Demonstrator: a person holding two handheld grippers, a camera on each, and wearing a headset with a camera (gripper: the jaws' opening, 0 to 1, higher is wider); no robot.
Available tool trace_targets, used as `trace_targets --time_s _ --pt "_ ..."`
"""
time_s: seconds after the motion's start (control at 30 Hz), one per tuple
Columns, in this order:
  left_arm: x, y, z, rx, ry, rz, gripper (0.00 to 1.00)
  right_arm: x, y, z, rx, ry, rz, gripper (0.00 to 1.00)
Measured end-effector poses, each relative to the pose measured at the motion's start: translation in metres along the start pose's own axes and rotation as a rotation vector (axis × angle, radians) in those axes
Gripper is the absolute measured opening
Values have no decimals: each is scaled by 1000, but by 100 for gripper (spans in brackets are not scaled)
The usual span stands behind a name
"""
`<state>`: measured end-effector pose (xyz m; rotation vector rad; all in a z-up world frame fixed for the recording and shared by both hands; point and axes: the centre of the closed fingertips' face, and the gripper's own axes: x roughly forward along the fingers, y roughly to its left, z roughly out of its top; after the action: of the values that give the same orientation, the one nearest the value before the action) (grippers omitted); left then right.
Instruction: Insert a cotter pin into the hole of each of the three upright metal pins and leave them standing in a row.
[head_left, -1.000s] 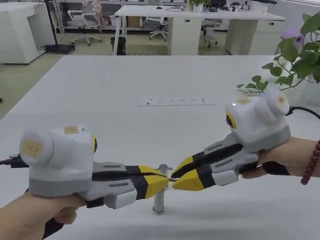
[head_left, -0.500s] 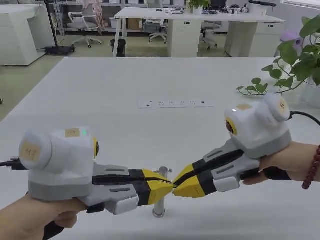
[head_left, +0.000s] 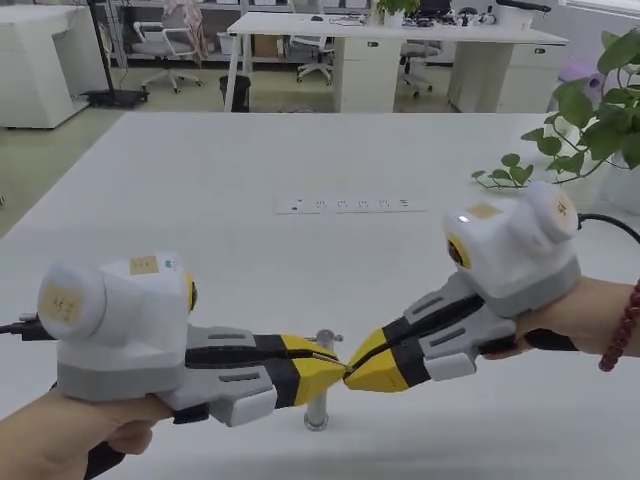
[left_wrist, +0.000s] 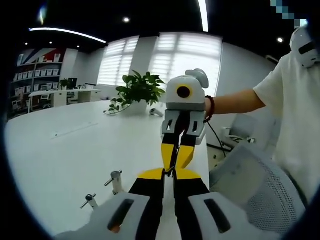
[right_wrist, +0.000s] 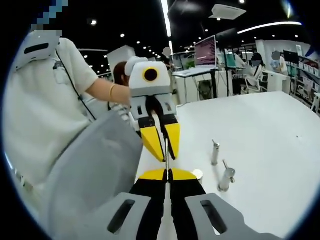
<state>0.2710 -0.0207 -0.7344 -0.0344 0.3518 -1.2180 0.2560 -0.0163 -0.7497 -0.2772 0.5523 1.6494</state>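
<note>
Little has shifted: left gripper (head_left: 338, 369) and right gripper (head_left: 351, 371) stay clenched, tips meeting on the cotter pin (right_wrist: 166, 150); level it with the hole in the metal pin (head_left: 316, 413).

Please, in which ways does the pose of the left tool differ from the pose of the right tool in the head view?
The left tool lies almost level and points to the right, while the right tool slopes down from the upper right and points to the left. The left tool's grey body sits low in the picture, and the right tool's body is held higher. Both have black-and-yellow jaws that are shut, and their tips meet close to the top of the upright metal pin.
</note>
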Motion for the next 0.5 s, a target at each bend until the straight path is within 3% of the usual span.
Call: trace_targets --time_s 0.17,0.37,0.5 --pt "1 2 -1 26 5 28 6 -2 -4 -1 -33 31 -17 3" --pt "2 7 -6 55 25 72 23 -4 -11 -9 -70 95 -44 3" --pt "4 12 -14 69 49 102 28 -5 -14 -16 -85 137 -62 3"
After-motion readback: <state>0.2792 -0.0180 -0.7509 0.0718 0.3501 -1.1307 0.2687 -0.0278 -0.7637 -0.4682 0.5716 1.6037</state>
